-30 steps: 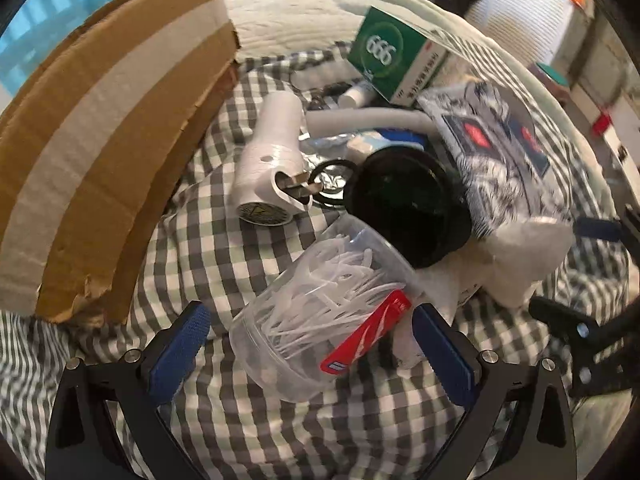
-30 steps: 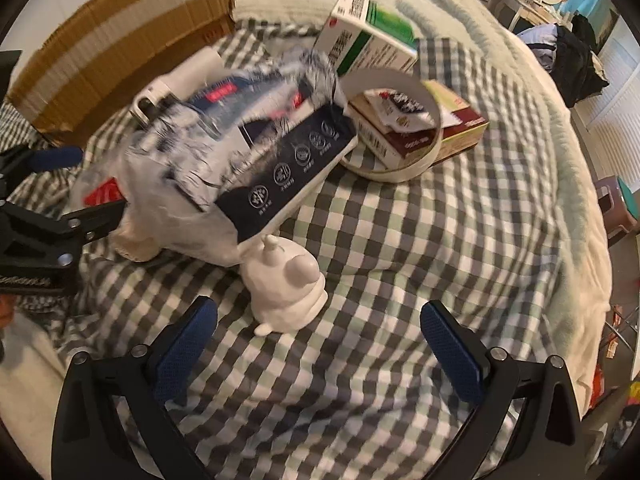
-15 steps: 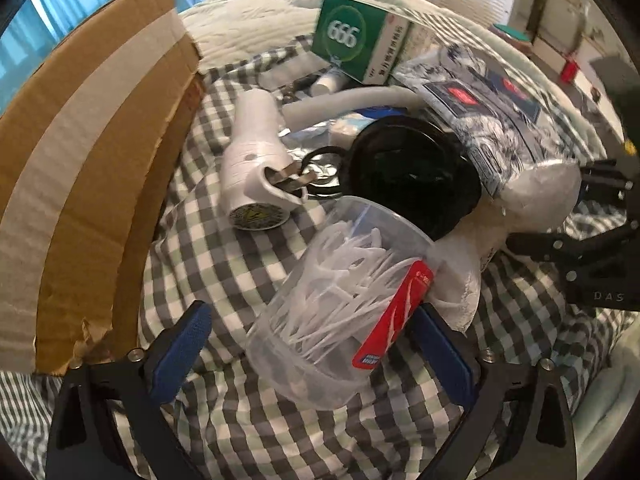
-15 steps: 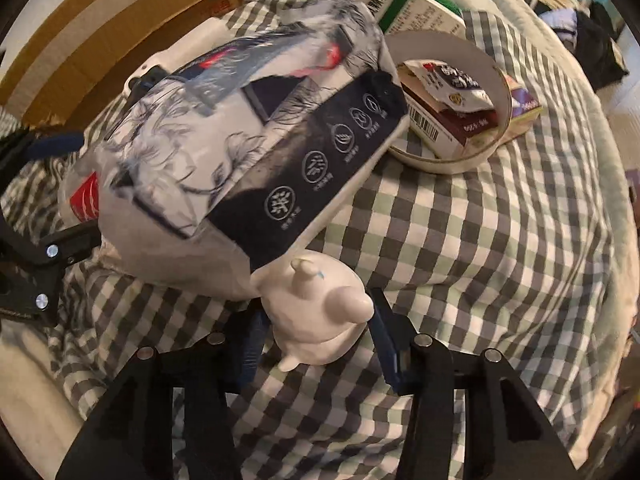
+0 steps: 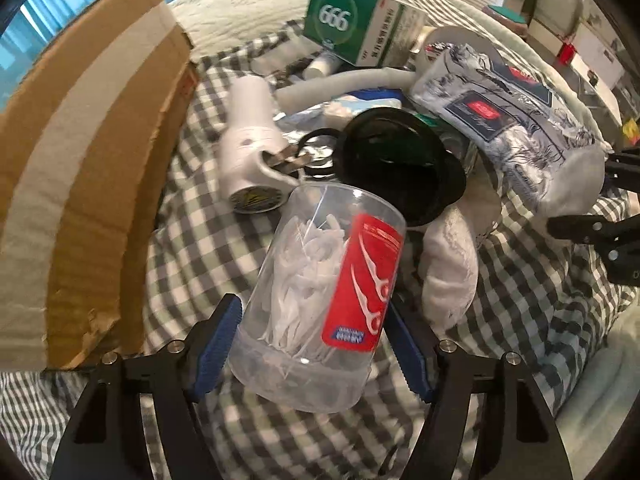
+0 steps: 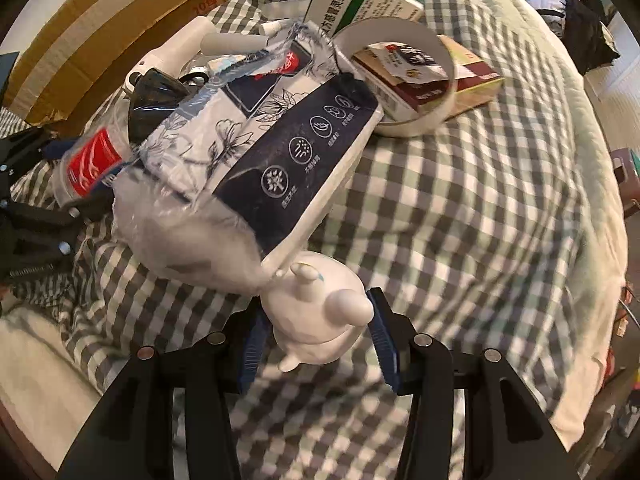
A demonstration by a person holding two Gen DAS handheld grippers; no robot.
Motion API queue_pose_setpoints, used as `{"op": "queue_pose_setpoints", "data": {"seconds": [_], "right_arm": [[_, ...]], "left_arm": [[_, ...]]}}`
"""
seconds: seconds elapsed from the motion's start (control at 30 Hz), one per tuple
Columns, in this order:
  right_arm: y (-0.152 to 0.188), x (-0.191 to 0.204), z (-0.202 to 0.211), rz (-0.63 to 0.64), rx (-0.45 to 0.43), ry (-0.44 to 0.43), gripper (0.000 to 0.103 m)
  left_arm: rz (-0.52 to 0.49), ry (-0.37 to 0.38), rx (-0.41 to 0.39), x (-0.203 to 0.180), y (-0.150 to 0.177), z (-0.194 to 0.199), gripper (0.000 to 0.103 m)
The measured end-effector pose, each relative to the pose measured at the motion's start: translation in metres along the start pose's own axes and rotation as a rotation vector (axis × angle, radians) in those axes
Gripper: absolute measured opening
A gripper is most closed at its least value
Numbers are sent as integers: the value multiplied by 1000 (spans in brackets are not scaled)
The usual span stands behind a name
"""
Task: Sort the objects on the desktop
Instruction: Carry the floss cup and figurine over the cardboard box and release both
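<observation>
A clear plastic jar of white floss picks with a red label [image 5: 320,280] stands tilted between the blue pads of my left gripper [image 5: 312,348]. Its jaws are closing and both pads touch the jar's sides near its base. The same jar [image 6: 92,160] shows at the left in the right wrist view. My right gripper [image 6: 318,340] is shut on a small white figurine [image 6: 320,312] just above the checked cloth [image 6: 460,220]. A soft tissue pack [image 6: 260,152] with a dark blue flower print leans over the figurine.
A cardboard box [image 5: 80,160] stands at the left. Behind the jar lie a white plug-in device [image 5: 250,148], a black lid [image 5: 400,168], a white cloth [image 5: 452,272] and a green "666" box [image 5: 356,24]. A white tape ring [image 6: 400,80] rests on a brown carton [image 6: 472,80].
Both grippers have narrowed. The left pads came in onto the jar, which now stands more upright. The right pads shut on the figurine, which now sits slightly higher against the tissue pack.
</observation>
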State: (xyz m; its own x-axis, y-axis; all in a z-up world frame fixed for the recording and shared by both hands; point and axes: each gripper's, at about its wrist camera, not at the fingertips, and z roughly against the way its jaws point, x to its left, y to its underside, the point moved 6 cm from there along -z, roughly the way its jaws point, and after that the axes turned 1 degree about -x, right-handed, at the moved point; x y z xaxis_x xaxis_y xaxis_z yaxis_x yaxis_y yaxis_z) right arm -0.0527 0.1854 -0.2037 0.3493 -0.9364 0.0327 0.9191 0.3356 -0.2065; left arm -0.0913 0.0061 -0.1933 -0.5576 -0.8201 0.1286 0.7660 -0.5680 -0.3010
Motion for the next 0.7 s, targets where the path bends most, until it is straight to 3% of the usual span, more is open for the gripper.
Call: {"op": "queue_pose_setpoints", "data": {"seconds": [0.33, 0.7], "right_arm": [[5, 20, 55, -29, -35, 21, 47], [-34, 84, 125, 9, -131, 40, 47]], "left_arm": [[102, 37, -5, 17, 18, 34, 66], [194, 123, -38, 27, 40, 63, 66]]}}
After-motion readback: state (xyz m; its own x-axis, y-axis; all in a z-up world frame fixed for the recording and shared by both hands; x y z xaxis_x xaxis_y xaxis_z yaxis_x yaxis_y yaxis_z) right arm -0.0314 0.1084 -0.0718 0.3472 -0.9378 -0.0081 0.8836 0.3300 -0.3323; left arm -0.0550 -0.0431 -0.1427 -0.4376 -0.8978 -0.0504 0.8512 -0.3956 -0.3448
